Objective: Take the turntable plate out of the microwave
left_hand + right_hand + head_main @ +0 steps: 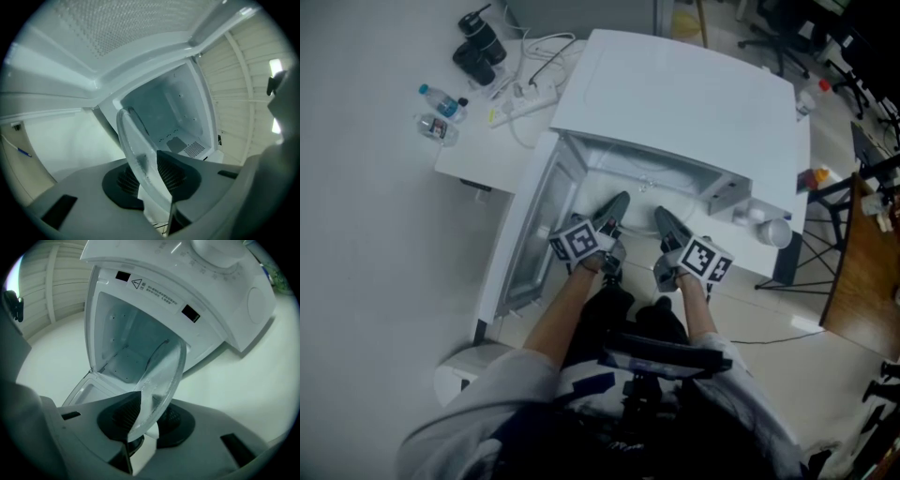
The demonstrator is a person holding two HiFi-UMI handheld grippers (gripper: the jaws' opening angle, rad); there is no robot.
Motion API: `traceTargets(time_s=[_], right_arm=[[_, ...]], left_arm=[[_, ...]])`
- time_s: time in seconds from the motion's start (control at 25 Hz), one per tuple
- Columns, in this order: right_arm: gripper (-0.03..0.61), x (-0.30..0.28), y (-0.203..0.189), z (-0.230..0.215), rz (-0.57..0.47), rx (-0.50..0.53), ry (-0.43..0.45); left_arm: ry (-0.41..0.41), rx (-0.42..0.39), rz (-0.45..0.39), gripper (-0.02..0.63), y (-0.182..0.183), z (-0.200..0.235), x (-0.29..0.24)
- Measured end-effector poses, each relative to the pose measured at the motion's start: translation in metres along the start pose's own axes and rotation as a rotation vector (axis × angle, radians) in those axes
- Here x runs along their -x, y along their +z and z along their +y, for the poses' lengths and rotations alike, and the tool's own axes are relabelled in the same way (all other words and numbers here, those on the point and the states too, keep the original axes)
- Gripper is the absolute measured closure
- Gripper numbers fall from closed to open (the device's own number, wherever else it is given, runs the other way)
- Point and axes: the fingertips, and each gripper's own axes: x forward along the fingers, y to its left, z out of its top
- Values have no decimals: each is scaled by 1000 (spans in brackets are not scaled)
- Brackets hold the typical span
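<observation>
Glass plate (164,371) clamped by left gripper (617,202), right gripper (664,218).

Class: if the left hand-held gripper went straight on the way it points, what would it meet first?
The turntable plate, whose rim stands between its jaws; behind it, probably the back wall of the microwave.

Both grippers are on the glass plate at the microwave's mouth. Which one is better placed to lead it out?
Right, marginally. The left gripper and right gripper both clamp the turntable plate by its rim, but the open door crowds the left side, while the right side looks freer.
</observation>
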Motion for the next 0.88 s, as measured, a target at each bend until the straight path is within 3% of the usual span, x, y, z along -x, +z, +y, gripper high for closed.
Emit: traceTargets(time_s=[0.88], right_arm=[[476,37,-23,12,53,81,91]], left_arm=[[31,15,-104,538,-25,-27,42]])
